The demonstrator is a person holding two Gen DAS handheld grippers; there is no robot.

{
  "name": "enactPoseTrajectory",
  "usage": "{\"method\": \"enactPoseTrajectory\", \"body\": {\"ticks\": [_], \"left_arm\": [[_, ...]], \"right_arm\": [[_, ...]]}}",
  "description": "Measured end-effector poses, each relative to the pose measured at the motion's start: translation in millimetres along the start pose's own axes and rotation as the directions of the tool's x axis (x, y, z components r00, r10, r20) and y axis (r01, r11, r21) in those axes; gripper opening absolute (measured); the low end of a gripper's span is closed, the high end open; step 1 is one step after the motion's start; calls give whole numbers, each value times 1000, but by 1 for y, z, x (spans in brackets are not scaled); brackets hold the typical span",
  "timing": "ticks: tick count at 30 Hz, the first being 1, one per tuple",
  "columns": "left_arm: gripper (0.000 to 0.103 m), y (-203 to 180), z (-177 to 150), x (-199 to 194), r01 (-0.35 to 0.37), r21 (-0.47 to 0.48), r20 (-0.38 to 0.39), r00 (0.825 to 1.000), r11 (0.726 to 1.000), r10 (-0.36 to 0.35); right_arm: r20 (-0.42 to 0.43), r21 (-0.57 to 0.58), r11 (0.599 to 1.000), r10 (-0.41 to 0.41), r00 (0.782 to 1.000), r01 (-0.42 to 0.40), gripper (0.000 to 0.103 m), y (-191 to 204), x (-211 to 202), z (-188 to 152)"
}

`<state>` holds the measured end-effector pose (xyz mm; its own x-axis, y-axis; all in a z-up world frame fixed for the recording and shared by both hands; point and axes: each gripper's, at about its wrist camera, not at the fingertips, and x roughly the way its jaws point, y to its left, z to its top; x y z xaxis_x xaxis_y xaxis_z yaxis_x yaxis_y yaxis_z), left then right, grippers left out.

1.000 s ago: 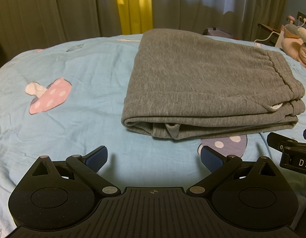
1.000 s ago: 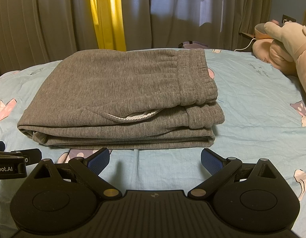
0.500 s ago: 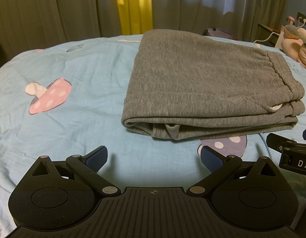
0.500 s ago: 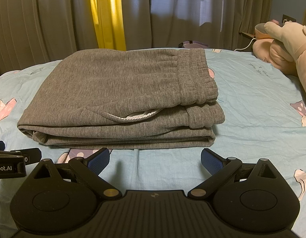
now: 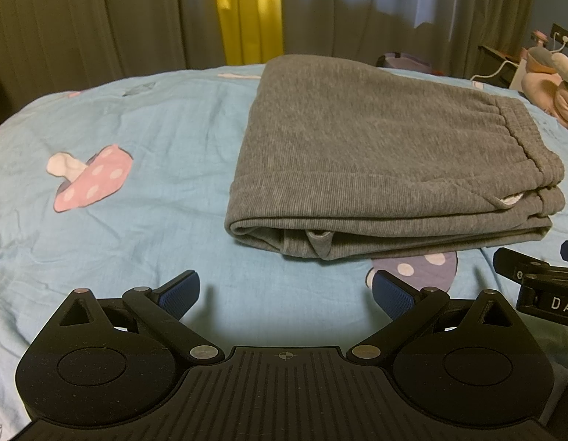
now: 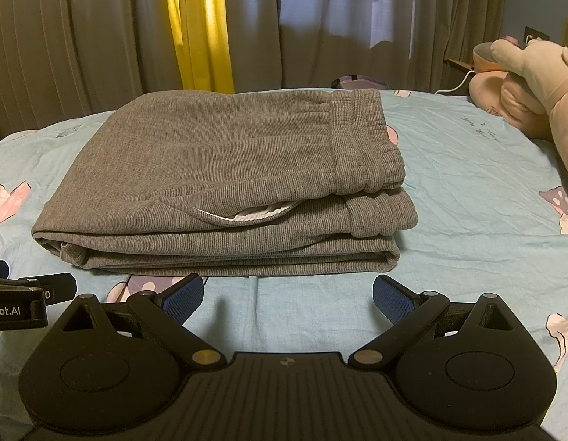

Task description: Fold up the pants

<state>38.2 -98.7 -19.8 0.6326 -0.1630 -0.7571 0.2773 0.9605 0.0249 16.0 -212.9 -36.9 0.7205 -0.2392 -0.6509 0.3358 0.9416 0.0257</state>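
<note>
Grey sweatpants lie folded into a compact stack on the light blue bedsheet, waistband at the right. They also show in the right wrist view, with a white pocket lining peeking out. My left gripper is open and empty, just short of the stack's near left edge. My right gripper is open and empty, just short of the stack's near edge. Each gripper shows at the edge of the other's view.
The sheet has mushroom prints. Plush toys lie at the right of the bed. Curtains hang behind the bed, with a yellow strip. A wall socket with a cable is at the far right.
</note>
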Motion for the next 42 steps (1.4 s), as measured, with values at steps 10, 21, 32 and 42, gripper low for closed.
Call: {"method": "enactPoseTrajectory", "body": {"ticks": [10, 21, 32, 42], "left_arm": [[103, 2, 2, 1, 2, -3, 1, 1000, 1000, -2], [103, 4, 3, 1, 3, -10, 1, 1000, 1000, -3], [103, 4, 3, 0, 6, -11, 1, 1000, 1000, -6], [103, 4, 3, 0, 8, -14, 3, 1000, 1000, -8]], "right_arm": [[0, -1, 1000, 2, 1000, -2, 99, 0, 0, 0], [-1, -2, 1000, 5, 1000, -5, 99, -1, 1, 1], [-3, 0, 1000, 4, 1000, -4, 99, -1, 1, 2], [-3, 1, 1000, 4, 1000, -4, 99, -2, 0, 3]]}}
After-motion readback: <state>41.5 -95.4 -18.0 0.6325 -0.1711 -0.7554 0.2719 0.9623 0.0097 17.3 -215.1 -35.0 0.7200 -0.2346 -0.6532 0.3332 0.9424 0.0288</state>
